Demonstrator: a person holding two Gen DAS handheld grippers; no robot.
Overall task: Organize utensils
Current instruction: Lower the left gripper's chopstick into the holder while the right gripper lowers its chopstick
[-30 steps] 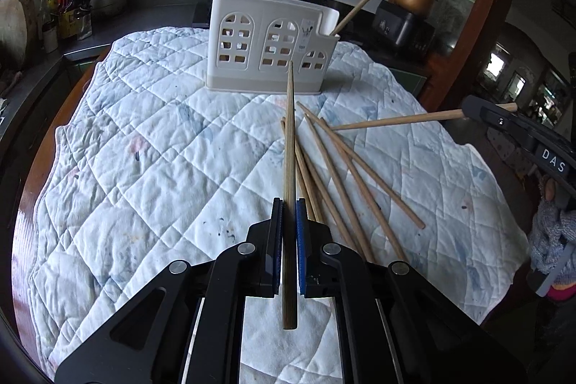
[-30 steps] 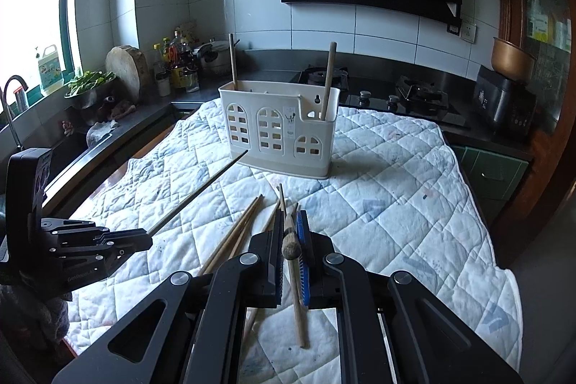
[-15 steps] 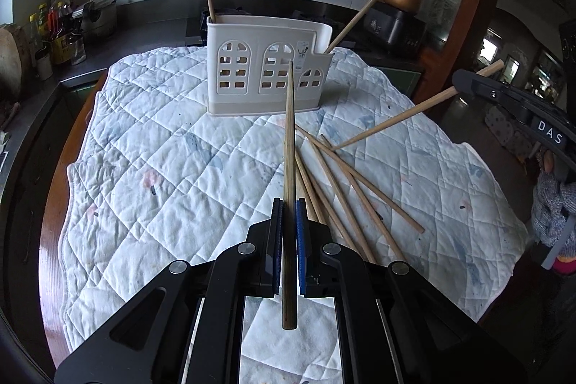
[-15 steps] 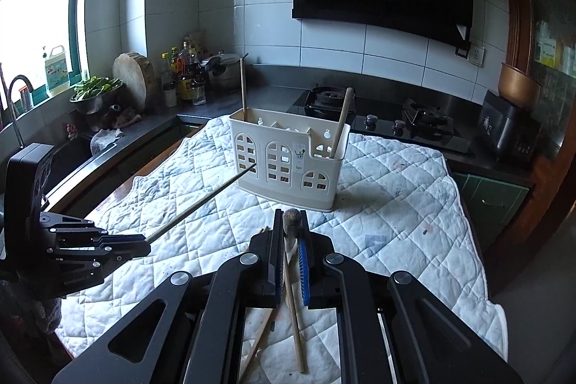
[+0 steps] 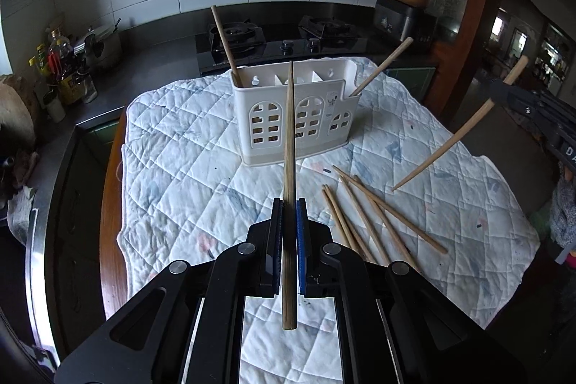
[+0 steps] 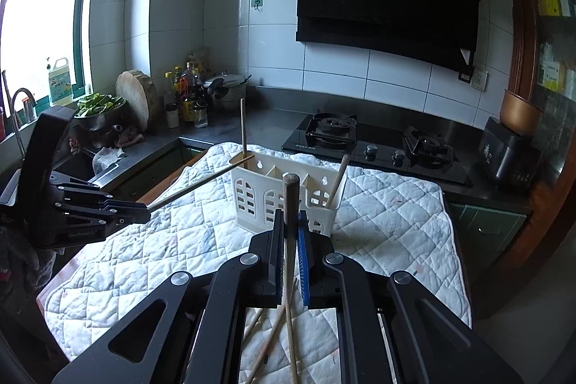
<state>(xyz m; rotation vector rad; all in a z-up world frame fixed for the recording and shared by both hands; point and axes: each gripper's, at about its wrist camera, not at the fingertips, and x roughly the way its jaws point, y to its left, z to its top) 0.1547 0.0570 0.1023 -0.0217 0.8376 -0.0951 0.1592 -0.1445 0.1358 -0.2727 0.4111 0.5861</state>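
Note:
A white utensil holder (image 5: 295, 117) with arched cut-outs stands on the quilted cloth (image 5: 180, 175), two wooden chopsticks leaning in its end compartments. My left gripper (image 5: 288, 204) is shut on a chopstick (image 5: 289, 139) whose thin tip points at the holder's rim. My right gripper (image 6: 289, 216) is shut on another chopstick (image 6: 291, 200), thick end toward the holder (image 6: 284, 200), thin end hanging down. In the left wrist view that right-hand chopstick (image 5: 457, 135) slants in the air at the right. Several loose chopsticks (image 5: 374, 218) lie fanned on the cloth.
Behind the table runs a dark counter with a gas hob (image 6: 374, 143), a black appliance (image 6: 507, 150) and bottles (image 6: 187, 99) beside a pot. A sink with a tap (image 6: 18, 103) lies far left. The wooden table edge (image 5: 111, 189) shows left of the cloth.
Both grippers have risen with their chopsticks, away from the cloth and the loose pile. The holder now appears lower in both views, its open top visible.

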